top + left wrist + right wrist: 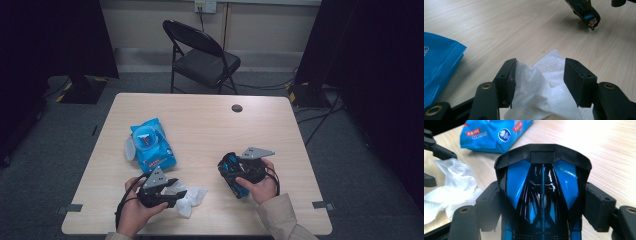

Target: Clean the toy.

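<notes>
In the lower left of the high view the left gripper (pixel 172 194) pointed right with jaws parted, while at lower right of centre the right gripper (pixel 227 167) pointed left, jaws clamped.

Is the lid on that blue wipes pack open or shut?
Open. On the blue plastic wipes pack, the pale round lid flap is swung out beside the left edge, and the dispensing opening shows.

No legible txt on wipes pack (pixel 496 135)
</notes>
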`<state>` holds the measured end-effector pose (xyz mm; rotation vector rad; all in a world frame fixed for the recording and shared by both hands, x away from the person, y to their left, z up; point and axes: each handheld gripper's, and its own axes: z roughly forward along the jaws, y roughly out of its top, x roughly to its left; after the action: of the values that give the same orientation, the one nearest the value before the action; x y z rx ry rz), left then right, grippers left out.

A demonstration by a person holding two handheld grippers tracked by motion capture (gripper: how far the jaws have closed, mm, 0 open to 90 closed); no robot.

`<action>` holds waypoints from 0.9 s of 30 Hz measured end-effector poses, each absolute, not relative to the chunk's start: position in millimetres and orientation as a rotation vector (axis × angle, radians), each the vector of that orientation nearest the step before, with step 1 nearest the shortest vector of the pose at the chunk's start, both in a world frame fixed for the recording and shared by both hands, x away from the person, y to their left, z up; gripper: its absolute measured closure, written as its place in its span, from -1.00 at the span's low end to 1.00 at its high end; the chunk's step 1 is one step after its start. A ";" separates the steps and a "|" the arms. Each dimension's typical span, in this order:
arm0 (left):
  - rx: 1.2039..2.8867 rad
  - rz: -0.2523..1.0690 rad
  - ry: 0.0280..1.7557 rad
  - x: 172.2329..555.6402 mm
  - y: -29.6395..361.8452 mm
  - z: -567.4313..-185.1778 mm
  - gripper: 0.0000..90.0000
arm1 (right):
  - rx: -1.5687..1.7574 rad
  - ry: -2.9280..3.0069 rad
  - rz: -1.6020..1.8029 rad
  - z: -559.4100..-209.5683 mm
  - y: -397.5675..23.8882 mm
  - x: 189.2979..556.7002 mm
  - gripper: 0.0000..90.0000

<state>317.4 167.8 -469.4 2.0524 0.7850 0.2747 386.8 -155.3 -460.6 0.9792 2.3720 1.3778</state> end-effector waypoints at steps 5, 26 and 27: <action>2.050 0.269 0.769 316.8 165.7 -469.1 -0.04 | 0.986 2.348 1.409 -453.1 -159.9 386.4 -0.42; 2.250 0.278 0.699 316.5 143.9 -498.5 -0.13 | 0.961 2.314 1.471 -445.2 -167.3 380.5 -0.42; 2.248 0.276 0.703 316.4 144.2 -498.3 -0.06 | 0.962 2.311 1.474 -445.4 -168.1 380.2 -0.42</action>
<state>316.4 144.2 -498.3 2.2477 0.7028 0.2759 380.2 -168.1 -445.4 0.9618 2.3111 1.4735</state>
